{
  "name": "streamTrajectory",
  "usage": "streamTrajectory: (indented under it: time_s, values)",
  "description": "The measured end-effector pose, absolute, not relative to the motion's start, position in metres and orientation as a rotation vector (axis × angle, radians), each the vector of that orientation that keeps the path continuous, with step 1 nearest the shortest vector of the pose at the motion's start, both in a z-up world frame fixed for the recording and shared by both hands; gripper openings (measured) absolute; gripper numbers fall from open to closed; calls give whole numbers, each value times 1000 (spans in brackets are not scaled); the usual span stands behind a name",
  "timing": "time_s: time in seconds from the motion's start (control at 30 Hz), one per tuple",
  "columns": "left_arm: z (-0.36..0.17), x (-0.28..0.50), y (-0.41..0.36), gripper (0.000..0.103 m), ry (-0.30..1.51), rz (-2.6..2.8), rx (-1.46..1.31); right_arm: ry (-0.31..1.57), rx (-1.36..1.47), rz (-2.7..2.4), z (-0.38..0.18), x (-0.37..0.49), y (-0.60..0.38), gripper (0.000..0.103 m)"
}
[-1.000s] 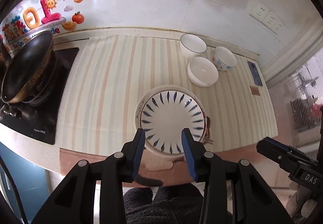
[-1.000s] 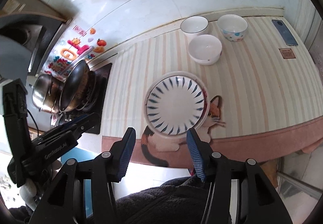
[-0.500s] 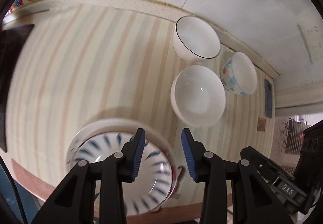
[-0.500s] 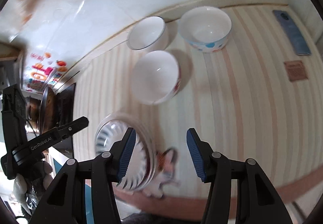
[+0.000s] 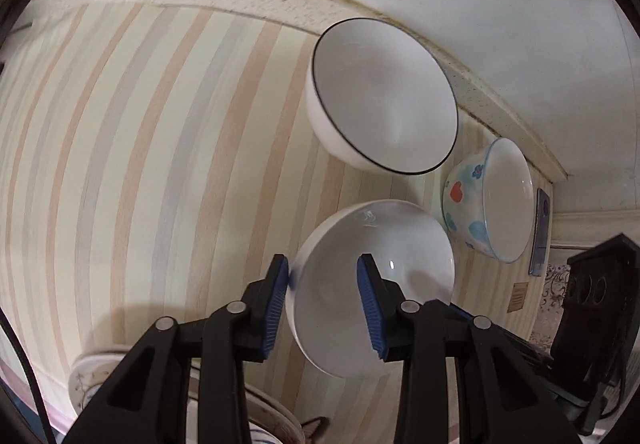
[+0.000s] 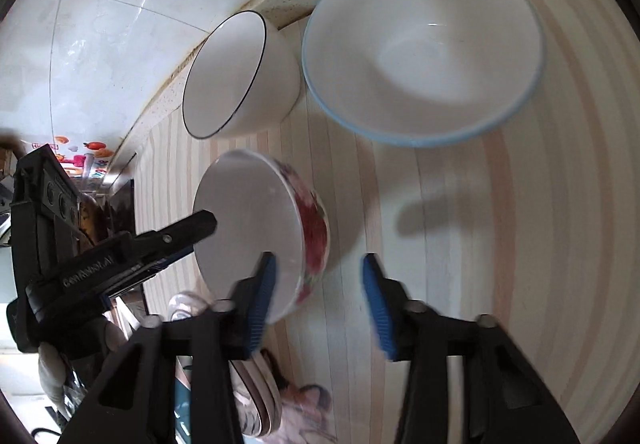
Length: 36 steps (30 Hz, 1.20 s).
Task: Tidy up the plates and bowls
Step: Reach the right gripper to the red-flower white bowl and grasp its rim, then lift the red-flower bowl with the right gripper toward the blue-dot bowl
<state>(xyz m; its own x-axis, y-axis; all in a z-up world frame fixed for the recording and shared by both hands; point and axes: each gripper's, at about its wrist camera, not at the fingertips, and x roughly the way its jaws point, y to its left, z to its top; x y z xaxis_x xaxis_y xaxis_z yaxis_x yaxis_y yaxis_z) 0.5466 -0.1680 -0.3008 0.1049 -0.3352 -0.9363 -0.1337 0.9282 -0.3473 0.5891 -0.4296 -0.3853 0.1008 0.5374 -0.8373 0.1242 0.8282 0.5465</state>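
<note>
The left gripper [image 5: 322,300] is spread, its blue pads either side of the near rim of the flowered bowl [image 5: 372,288], one pad outside the wall at 9 o'clock, the other over the hollow; whether they touch the bowl I cannot tell; the bowl stands on the striped table [image 5: 140,164]; the black-rimmed bowl [image 5: 384,96] lies beyond at 12 o'clock, near the wall; the spotted bowl [image 5: 492,200] sits at 2 o'clock. The right gripper [image 6: 316,296] is also spread and holds nothing; the flowered bowl [image 6: 256,228] is at its 10 o'clock, just beside the left pad; the spotted bowl [image 6: 424,44] lies ahead at 1 o'clock; stacked plates [image 6: 256,396] show at the lower edge.
</note>
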Motion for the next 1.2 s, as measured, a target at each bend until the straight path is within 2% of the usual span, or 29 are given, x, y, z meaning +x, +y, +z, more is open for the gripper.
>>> streamTrajectory:
  time_s: [0.07, 0.23, 0.5, 0.77, 0.87, 1.0, 1.2]
  values:
    - [-301, 549, -170, 30, 1474, -159, -364, 1446, 568, 347, -390, 595, -427, 19]
    - [-297, 548, -178, 30, 1465, -172, -301, 1427, 525, 337, -388, 598, -421, 15]
    - [-280, 528, -197, 30, 1445, -199, -232, 1443, 516, 332, -374, 589, -431, 15]
    - [-261, 481, -224, 29, 1436, -306, -237, 1460, 503, 362, -351, 544, -454, 16]
    - [-262, 466, -247, 30, 1425, -333, -128, 1477, 487, 383, -348, 520, -456, 16]
    - [-279, 461, -246, 30, 1452, -297, -108, 1493, 397, 311, -364, 501, -455, 16]
    - [-281, 469, -219, 31, 1474, -274, -202, 1514, 504, 304, -392, 490, -471, 15]
